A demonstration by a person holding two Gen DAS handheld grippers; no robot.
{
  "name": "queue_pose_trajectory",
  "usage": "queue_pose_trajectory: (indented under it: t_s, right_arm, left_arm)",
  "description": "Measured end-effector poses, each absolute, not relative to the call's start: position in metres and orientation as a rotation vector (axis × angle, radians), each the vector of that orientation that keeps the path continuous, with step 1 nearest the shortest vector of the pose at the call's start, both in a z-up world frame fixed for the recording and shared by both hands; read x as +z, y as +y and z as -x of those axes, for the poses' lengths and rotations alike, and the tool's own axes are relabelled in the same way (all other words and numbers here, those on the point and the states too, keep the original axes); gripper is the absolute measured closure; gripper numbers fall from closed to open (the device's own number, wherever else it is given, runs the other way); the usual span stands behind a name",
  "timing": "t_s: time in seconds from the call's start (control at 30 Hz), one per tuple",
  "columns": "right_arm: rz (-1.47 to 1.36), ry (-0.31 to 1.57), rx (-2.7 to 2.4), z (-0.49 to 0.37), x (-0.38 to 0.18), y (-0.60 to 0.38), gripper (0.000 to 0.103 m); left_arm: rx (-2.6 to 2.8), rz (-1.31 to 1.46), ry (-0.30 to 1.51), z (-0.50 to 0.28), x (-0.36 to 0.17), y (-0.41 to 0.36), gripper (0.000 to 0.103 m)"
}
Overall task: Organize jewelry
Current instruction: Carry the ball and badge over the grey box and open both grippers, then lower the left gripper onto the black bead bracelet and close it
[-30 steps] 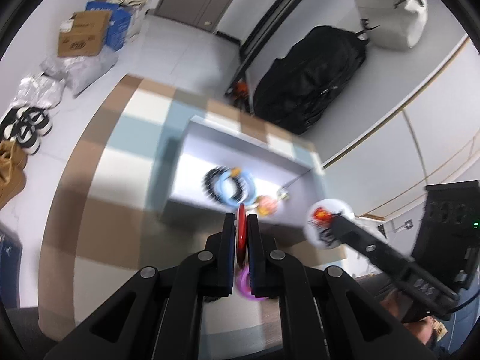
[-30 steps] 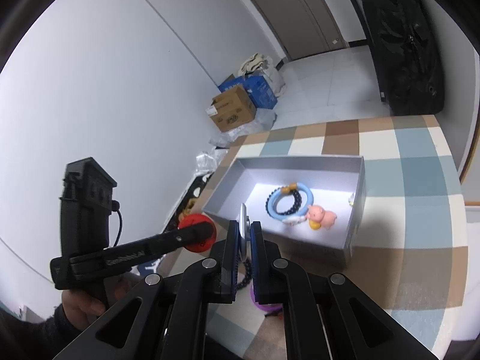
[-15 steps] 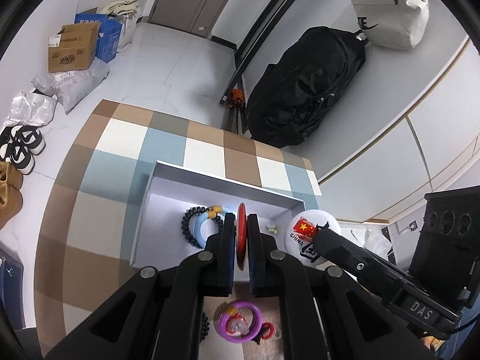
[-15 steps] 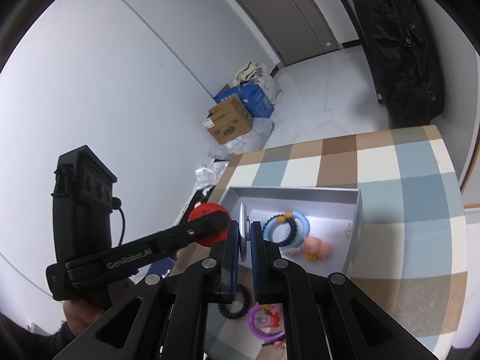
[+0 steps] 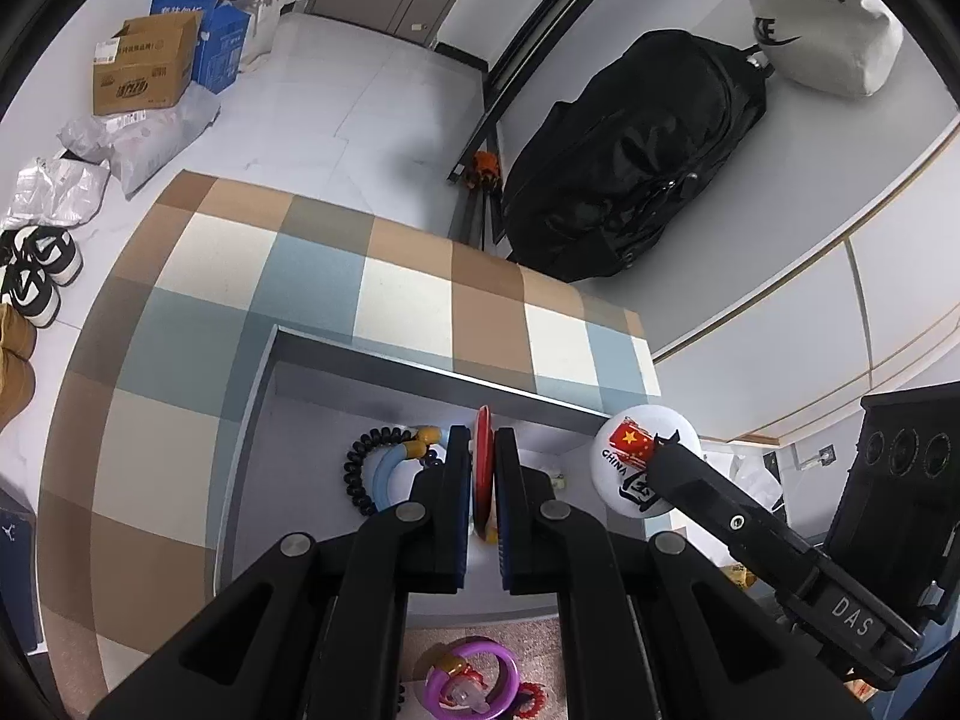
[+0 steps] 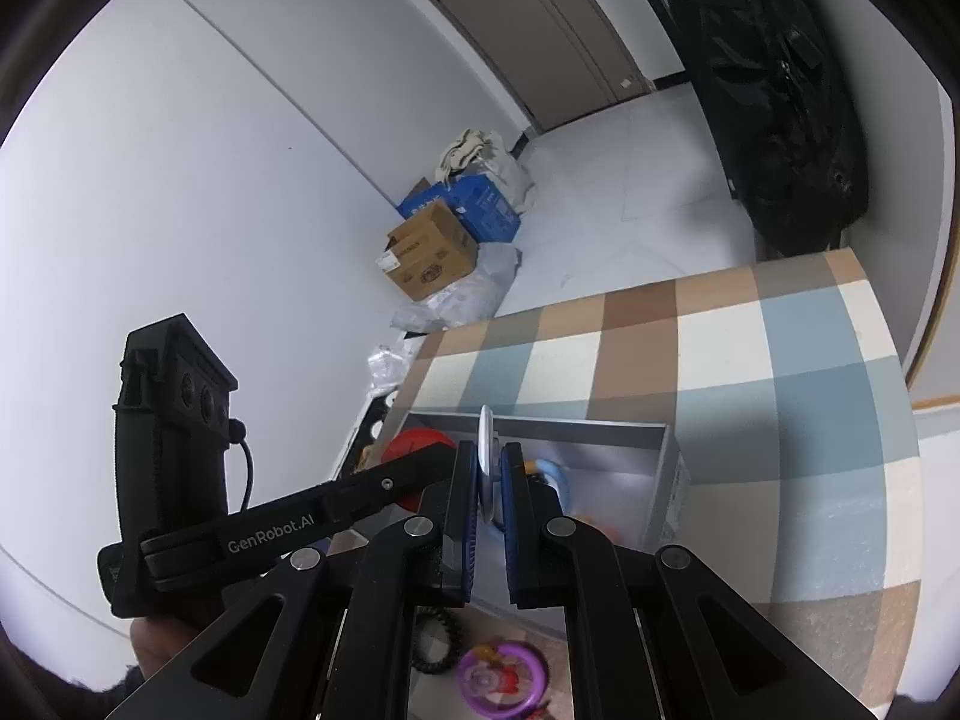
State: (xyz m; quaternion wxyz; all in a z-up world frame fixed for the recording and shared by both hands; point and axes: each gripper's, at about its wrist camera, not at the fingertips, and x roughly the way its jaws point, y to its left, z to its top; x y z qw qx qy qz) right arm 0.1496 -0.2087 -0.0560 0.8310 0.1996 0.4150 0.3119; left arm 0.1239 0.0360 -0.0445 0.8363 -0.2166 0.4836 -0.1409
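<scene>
My left gripper (image 5: 481, 450) is shut on a red round badge (image 5: 482, 438), held on edge above the grey box (image 5: 384, 360). My right gripper (image 6: 491, 468) is shut on a white round badge (image 6: 486, 438) with a flag print, which also shows face-on in the left wrist view (image 5: 645, 459) at the box's right side. The red badge shows in the right wrist view (image 6: 414, 444). Inside the box lie a black coil bracelet (image 5: 354, 468) and a light blue ring (image 5: 384, 474). A purple ring (image 5: 471, 678) and a black coil (image 6: 435, 639) lie on the cloth in front of the box.
The checked tablecloth (image 5: 252, 276) covers the table. A black bag (image 5: 630, 168) leans at the far wall. Cardboard boxes (image 5: 144, 66), plastic bags and shoes (image 5: 42, 270) lie on the floor to the left.
Both grippers have moved up and back with their badges. The box sits lower and nearer in both views, and the purple ring shows at the bottom edge.
</scene>
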Motion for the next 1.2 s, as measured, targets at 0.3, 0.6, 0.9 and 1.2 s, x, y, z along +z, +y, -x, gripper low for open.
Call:
queue_pose_trajectory:
  t_s: [0.3, 0.6, 0.9, 1.2]
  right_arm:
    - [-0.426, 0.918, 0.641, -0.154, -0.067, -0.21, 0.095]
    - [-0.468, 0.863, 0.624, -0.151, -0.062, -0.223, 0.059]
    - [-0.478, 0.829, 0.61, -0.147, -0.056, -0.23, 0.031]
    - [-0.469, 0.865, 0.601, -0.145, -0.065, -0.232, 0.014]
  left_arm:
    - [-0.28, 0.469, 1.054, -0.132, -0.051, 0.032, 0.099]
    - [-0.285, 0.45, 0.977, -0.122, -0.037, 0.032, 0.042]
    - [-0.267, 0.474, 1.007, -0.124, -0.043, 0.039, 0.041]
    - [-0.235, 0.402, 0.968, -0.105, -0.037, 0.052, 0.038]
